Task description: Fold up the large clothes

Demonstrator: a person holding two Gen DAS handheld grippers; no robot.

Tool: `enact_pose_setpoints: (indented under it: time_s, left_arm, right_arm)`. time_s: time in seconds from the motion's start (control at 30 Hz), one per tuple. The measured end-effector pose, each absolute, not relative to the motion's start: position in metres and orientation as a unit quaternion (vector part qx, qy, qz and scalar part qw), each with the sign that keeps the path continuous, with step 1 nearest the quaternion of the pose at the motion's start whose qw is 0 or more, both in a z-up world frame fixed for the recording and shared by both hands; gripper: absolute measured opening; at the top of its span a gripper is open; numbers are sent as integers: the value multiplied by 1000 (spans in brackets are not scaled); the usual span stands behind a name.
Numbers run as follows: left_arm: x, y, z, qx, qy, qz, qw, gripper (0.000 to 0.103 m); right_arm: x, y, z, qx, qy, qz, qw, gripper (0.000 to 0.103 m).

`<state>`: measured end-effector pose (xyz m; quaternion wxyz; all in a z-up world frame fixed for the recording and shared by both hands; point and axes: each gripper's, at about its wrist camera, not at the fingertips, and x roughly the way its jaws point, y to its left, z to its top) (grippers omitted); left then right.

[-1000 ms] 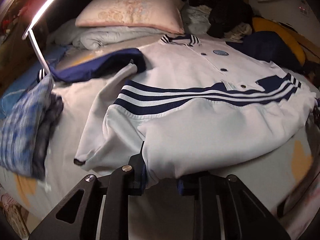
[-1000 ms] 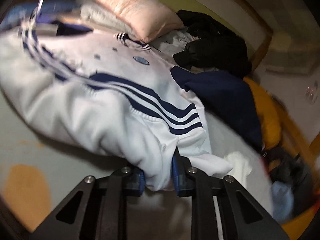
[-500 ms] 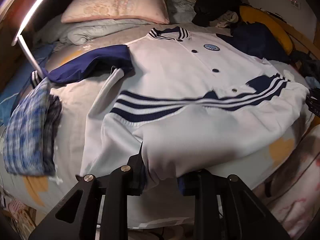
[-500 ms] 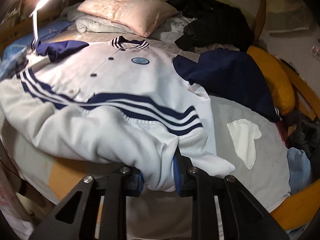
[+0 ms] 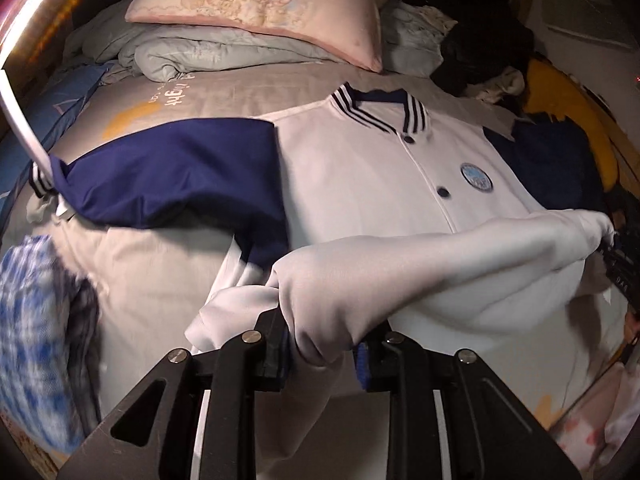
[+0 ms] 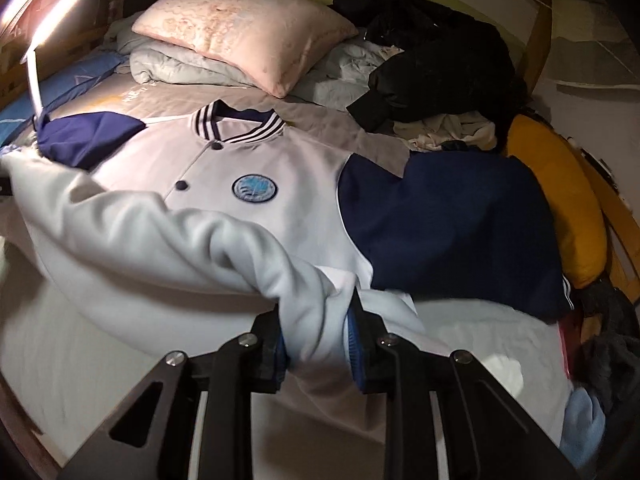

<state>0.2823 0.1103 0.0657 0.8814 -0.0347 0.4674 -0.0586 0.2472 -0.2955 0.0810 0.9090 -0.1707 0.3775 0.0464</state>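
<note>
Varsity jacket [image 5: 360,184] lies face-up on the bed [image 5: 160,264], its white hem lifted by the left claw [image 5: 322,354] and right claw [image 6: 316,344], each clamped on it, probably to fold it toward the collar.

One white jacket [image 5: 360,184] lay on the bed ahead of two grippers, the left [image 5: 322,354] and the right [image 6: 318,354], each with a bunch of its cloth between its jaws. The jacket showed two navy sleeves [image 5: 172,176], two buttons [image 5: 443,191] and one round badge [image 6: 254,189]. Beyond it were one pink pillow [image 6: 244,28], one lit lamp [image 6: 52,24], one black garment [image 6: 432,60], and one yellow cushion [image 6: 560,196] off to the right.
</note>
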Motion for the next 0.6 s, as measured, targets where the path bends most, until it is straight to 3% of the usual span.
enact_pose_setpoints:
  time_s: [0.4,0.5,0.53,0.6]
  left_arm:
    - [335,99,15,6,489,-52,871,23]
    - [333,97,14,18,474,-57,878,28]
    - [332,97,15,17,467,-59,882,29]
    - [329,99,19,5,449,-56,892,38]
  right_arm:
    - [295,-294,40,-170,401,44,899,22]
    - [300,-295,36,-166,400,46,900,25]
    - [300,-296,36,-165,397,45,902,27]
    - [298,-300,39,-156,382,40,910,44]
